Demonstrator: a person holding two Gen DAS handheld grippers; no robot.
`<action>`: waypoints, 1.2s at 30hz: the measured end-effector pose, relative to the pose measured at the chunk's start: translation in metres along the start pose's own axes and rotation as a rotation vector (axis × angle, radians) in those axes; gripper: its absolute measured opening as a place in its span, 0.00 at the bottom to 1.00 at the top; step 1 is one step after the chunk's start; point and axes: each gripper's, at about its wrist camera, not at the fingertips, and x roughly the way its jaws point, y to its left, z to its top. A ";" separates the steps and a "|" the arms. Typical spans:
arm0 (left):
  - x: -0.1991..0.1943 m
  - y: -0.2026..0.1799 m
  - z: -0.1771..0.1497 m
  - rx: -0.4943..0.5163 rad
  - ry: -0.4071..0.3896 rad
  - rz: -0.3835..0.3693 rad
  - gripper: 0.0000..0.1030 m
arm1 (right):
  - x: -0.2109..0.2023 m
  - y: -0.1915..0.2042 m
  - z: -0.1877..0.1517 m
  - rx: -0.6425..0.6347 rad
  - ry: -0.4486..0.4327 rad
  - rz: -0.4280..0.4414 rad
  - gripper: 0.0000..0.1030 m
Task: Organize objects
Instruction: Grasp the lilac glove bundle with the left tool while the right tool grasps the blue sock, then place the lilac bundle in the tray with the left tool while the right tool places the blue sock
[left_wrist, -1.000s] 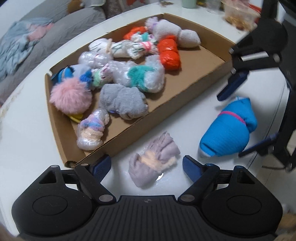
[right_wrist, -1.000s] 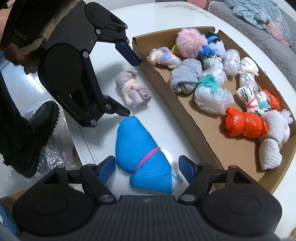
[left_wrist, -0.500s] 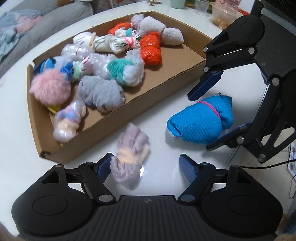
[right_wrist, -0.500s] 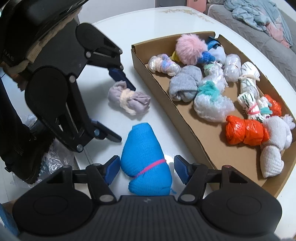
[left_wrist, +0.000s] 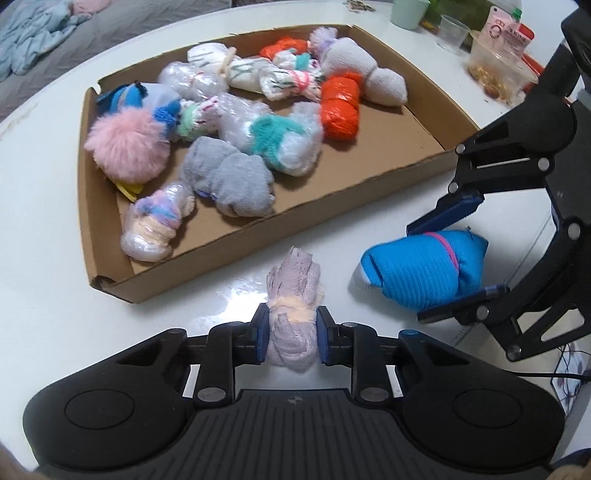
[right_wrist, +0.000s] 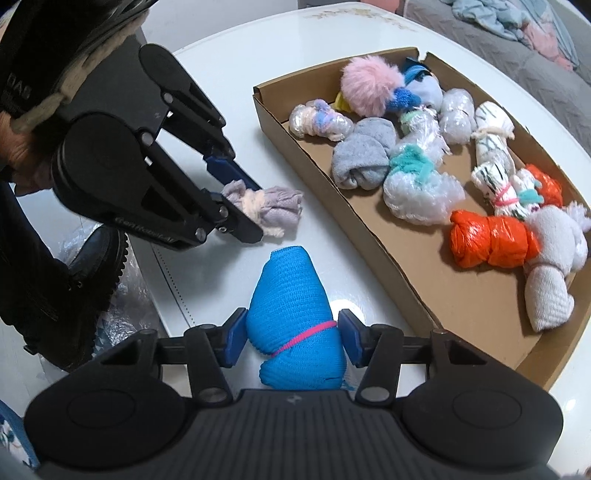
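Observation:
A lilac sock bundle (left_wrist: 295, 273) with a peach band lies on the white table (left_wrist: 44, 221), and my left gripper (left_wrist: 291, 332) is shut on its near half. The right wrist view shows that same grip (right_wrist: 258, 210) on the lilac bundle (right_wrist: 280, 210). A blue sock bundle (right_wrist: 288, 291) with a pink band sits between the closing jaws of my right gripper (right_wrist: 291, 339), whose pads touch both its sides. In the left wrist view the right gripper (left_wrist: 415, 273) straddles the blue bundle (left_wrist: 406, 258). Several rolled socks fill the cardboard tray (left_wrist: 258, 236).
The tray (right_wrist: 332, 192) lies just beyond both bundles. Cups (left_wrist: 408, 13) and a snack tub (left_wrist: 495, 70) stand at the far right of the table. A couch with clothes (left_wrist: 37, 29) is behind. A person's shoe (right_wrist: 92, 266) and a plastic bag are below the table edge.
My left jaws closed onto the lilac bundle, which turned to lie along the fingers. My right jaws narrowed from wide apart until they reached the blue bundle's sides.

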 end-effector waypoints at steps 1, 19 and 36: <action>-0.001 0.001 0.001 -0.012 0.011 0.010 0.29 | -0.004 -0.001 -0.001 0.008 -0.005 0.002 0.47; -0.067 -0.030 0.094 0.006 -0.263 0.033 0.30 | -0.117 -0.107 -0.028 0.285 -0.292 -0.224 0.47; 0.030 -0.054 0.110 0.080 -0.122 0.034 0.30 | -0.050 -0.115 -0.012 0.190 -0.089 -0.158 0.47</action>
